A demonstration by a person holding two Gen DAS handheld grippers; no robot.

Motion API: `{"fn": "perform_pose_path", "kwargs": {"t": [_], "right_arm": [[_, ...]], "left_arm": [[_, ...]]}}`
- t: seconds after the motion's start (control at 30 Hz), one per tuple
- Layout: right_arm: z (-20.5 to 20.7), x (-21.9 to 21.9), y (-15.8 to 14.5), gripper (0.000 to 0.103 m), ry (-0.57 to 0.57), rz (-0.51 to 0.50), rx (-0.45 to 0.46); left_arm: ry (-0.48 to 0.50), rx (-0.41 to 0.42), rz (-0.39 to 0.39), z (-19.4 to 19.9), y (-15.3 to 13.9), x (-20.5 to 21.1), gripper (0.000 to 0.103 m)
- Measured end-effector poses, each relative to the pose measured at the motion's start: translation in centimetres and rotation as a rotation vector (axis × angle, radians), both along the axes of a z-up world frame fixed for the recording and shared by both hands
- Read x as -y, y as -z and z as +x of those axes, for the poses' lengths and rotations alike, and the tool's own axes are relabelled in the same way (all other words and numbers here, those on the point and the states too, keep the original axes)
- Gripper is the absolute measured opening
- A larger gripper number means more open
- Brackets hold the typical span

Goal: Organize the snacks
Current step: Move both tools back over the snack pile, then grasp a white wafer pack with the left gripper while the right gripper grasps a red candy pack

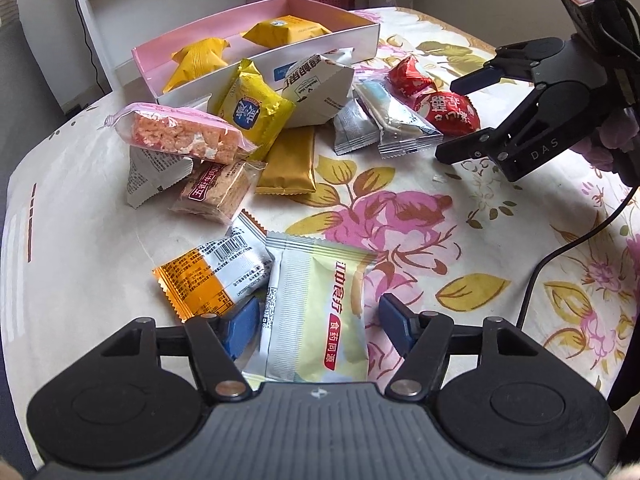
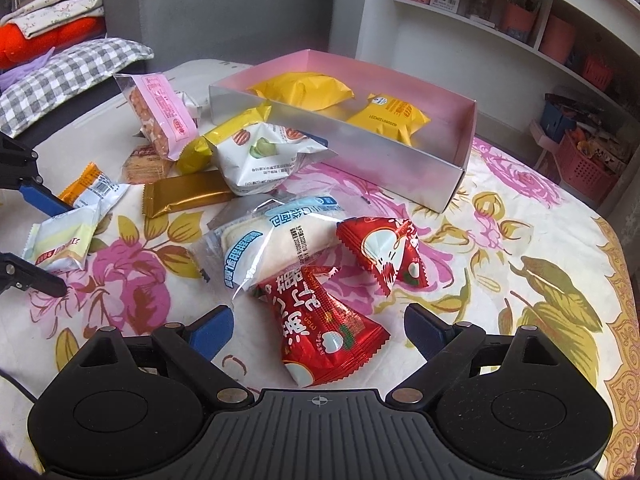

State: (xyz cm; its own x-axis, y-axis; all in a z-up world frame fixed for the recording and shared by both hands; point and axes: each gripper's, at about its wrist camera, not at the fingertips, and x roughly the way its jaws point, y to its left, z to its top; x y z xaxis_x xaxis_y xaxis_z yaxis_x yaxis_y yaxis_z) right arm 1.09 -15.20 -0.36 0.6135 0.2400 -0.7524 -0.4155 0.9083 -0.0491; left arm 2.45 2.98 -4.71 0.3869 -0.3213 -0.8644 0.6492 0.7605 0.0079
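Several snack packets lie on a floral tablecloth. A pink box holds two yellow packets. My left gripper is open, its jaws on either side of a pale green and white packet. It also shows at the left edge of the right wrist view. My right gripper is open, with a red packet between its jaws. In the left wrist view the right gripper is at the right, near the red packets.
A pile lies by the box: a pink rice-crisp bar, a yellow packet, a white bag, a gold bar, an orange and silver packet, a clear-wrapped bread. A second red packet lies nearby. Shelves stand behind.
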Motion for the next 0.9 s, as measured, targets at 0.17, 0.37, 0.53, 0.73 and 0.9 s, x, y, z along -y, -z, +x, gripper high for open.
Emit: {"fn": "perform_pose_path", "kwargs": {"t": [0.17, 0.37, 0.53, 0.73, 0.9], "right_arm": [[-0.2, -0.3, -0.2, 0.085, -0.020, -0.014, 0.015], [-0.5, -0.7, -0.6, 0.059, -0.039, -0.034, 0.039], [-0.3, -0.5, -1.0, 0.037, -0.040, -0.032, 0.034], [-0.3, 0.1, -1.9, 0.028, -0.040, 0.007, 0.011], [-0.6, 0.1, -2.4, 0.022, -0.047, 0.026, 0.004]], "left_arm": [[-0.028, -0.003, -0.006, 0.3, -0.1, -0.1, 0.049], [-0.043, -0.004, -0.006, 0.1, -0.2, 0.0, 0.045], [-0.059, -0.015, -0.014, 0.2, -0.3, 0.1, 0.044], [-0.067, -0.023, -0.034, 0.2, -0.6, 0.1, 0.043], [-0.070, -0.019, -0.046, 0.3, -0.9, 0.2, 0.043]]}}
